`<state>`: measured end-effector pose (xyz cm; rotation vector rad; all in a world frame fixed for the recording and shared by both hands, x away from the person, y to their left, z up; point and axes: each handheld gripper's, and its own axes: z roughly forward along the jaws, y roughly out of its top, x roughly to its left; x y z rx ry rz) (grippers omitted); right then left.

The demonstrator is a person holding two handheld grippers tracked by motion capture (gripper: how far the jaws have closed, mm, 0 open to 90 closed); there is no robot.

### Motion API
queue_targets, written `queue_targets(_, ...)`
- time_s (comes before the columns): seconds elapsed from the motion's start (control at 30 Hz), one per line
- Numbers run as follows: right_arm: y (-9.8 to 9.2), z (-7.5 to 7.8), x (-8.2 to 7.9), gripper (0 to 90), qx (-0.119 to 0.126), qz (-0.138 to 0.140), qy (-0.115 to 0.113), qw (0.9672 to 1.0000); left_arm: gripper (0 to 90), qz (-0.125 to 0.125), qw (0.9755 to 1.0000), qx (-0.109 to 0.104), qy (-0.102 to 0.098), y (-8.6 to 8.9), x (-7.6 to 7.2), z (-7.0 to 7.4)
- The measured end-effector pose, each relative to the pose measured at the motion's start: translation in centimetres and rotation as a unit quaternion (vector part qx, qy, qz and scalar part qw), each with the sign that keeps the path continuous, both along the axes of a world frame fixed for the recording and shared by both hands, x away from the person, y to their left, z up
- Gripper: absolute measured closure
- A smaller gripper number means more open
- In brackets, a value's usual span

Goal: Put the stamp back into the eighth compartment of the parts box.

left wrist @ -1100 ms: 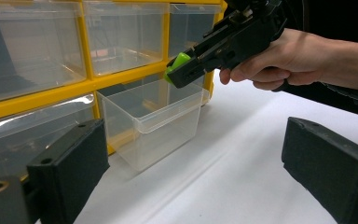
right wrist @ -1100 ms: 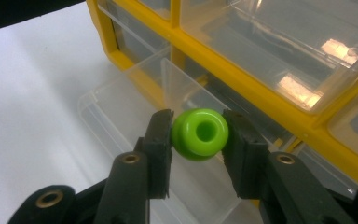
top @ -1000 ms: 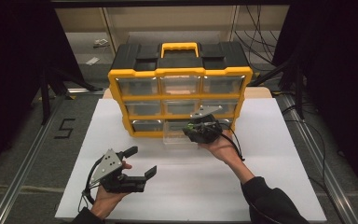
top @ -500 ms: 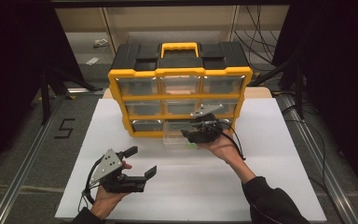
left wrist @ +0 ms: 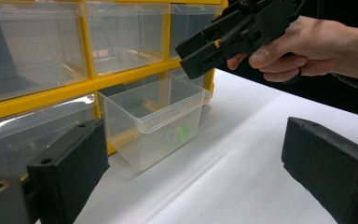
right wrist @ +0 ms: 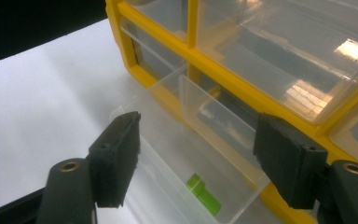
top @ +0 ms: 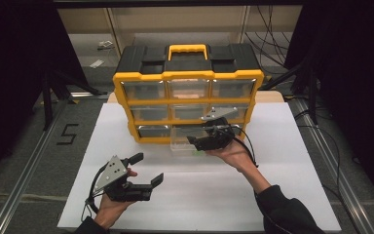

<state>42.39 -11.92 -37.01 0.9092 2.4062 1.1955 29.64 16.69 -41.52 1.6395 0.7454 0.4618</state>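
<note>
A yellow-and-black drawer organizer (top: 187, 92) stands at the table's twelve o'clock side, its bottom-middle clear plastic drawer (left wrist: 151, 119) pulled out toward six o'clock, its long axis running the same way. The drawer looks light, stiff and slick, best taken by its front lip. A small green part (right wrist: 204, 192), seemingly light, lies on the drawer floor near the front wall. The right gripper (top: 198, 142) hovers above it; its jaws have just been opening and hold nothing. The left gripper (top: 148, 169) waits at seven o'clock, jaws apart and bare.
</note>
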Motion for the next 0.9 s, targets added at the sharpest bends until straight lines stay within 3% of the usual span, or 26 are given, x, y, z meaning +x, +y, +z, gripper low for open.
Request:
queue_targets(0.5, -0.4, 0.7, -0.5, 26.1, 0.015, 0.000, 0.000, 0.9999, 6.8, 0.000, 1.0000, 0.000, 0.000, 0.0, 0.0, 0.0)
queue_targets(0.9, -0.1, 1.0, -1.2, 22.3, 0.018, 0.018, 0.000, 0.9997, 6.8, 0.000, 1.0000, -0.002, 0.001, 0.1, 0.0, 0.0)
